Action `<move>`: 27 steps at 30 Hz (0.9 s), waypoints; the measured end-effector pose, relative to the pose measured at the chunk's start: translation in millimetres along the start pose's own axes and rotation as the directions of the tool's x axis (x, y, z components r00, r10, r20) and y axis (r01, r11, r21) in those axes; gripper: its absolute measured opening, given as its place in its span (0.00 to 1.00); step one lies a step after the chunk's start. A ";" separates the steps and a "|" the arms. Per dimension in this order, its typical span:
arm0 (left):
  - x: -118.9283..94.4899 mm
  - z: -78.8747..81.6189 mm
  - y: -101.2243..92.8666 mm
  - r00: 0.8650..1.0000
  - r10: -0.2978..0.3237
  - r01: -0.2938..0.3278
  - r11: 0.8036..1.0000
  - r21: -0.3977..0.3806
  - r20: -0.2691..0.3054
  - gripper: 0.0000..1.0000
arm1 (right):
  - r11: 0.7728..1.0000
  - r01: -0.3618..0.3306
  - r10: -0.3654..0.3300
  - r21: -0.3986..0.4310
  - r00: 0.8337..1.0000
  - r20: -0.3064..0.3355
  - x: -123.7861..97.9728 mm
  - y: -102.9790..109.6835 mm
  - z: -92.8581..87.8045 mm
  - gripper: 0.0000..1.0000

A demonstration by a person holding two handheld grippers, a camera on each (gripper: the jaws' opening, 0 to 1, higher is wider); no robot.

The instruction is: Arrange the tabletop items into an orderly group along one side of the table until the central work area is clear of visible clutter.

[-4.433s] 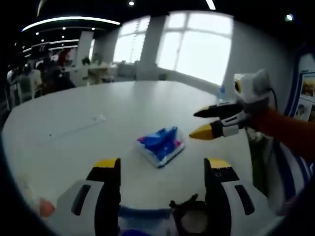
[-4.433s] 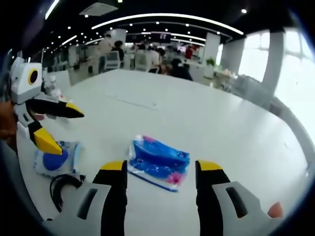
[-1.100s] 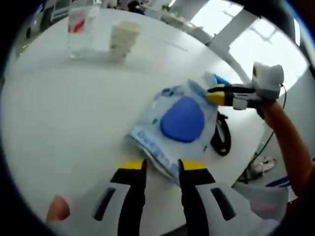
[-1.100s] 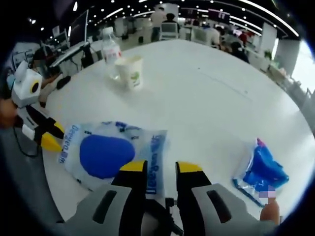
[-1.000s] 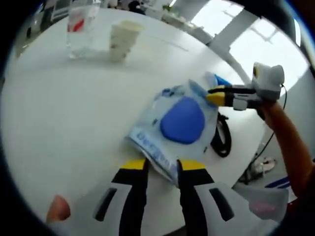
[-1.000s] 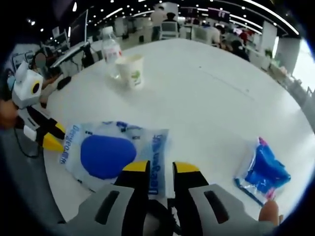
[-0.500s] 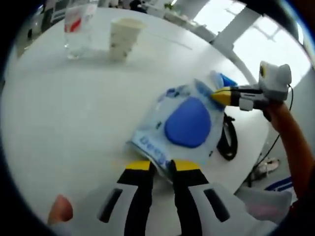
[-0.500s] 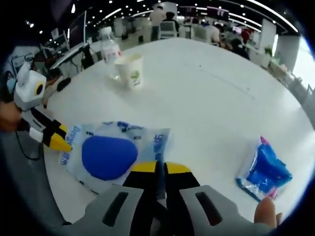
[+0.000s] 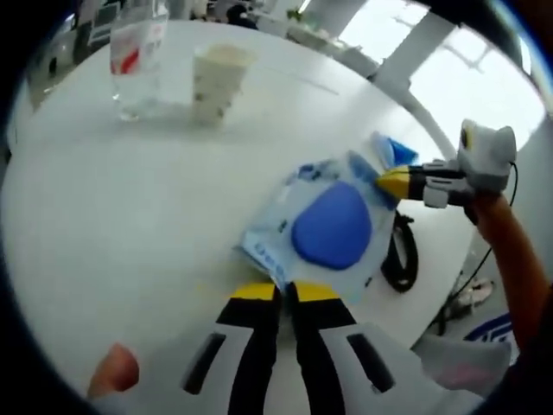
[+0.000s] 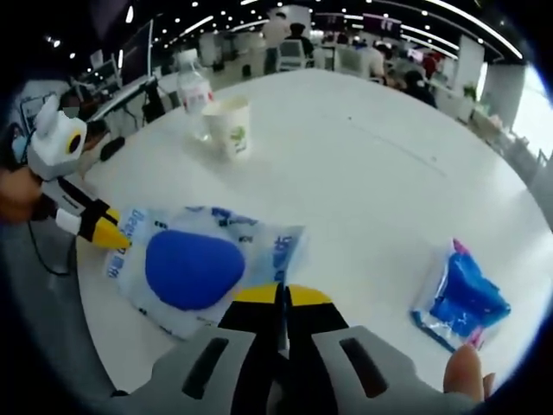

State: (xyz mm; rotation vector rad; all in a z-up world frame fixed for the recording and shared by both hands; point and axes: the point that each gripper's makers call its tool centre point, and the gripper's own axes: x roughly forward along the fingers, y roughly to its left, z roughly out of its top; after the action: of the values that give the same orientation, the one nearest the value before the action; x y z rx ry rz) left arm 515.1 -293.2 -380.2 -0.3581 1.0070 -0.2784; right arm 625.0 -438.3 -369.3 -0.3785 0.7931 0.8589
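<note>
Pinching clear pouch: both tongs closed.

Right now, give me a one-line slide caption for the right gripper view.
Both grippers pinch opposite edges of the blue-pad bag on the white table; paper cup and bottle stand behind.

– what's on my table?
– i see a clear packet with a blue pad lying flat near the edge, a blue wrapped pack apart, a paper cup beside a bottle.
</note>
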 end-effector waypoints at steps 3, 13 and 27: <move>-2.4 5.6 1.1 1.000 0.003 -0.003 1.000 0.000 0.011 0.02 | 1.000 0.001 -0.001 0.009 1.000 0.009 -2.1 -1.1 1.5 0.03; -6.3 36.6 -0.4 0.998 0.005 -0.008 0.999 0.048 0.058 0.01 | 0.999 0.030 -0.031 0.032 0.999 0.036 -13.0 -9.3 7.2 0.03; 1.5 86.5 -17.2 0.992 -0.029 0.009 0.986 0.168 0.120 0.00 | 0.991 0.093 -0.100 0.100 0.992 0.070 -32.9 -33.2 9.7 0.03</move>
State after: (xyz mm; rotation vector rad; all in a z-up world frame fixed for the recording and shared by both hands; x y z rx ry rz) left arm 589.1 -295.3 -332.3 -0.2290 0.8537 -0.3521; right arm 642.7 -470.3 -338.5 -0.2949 0.7376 0.7371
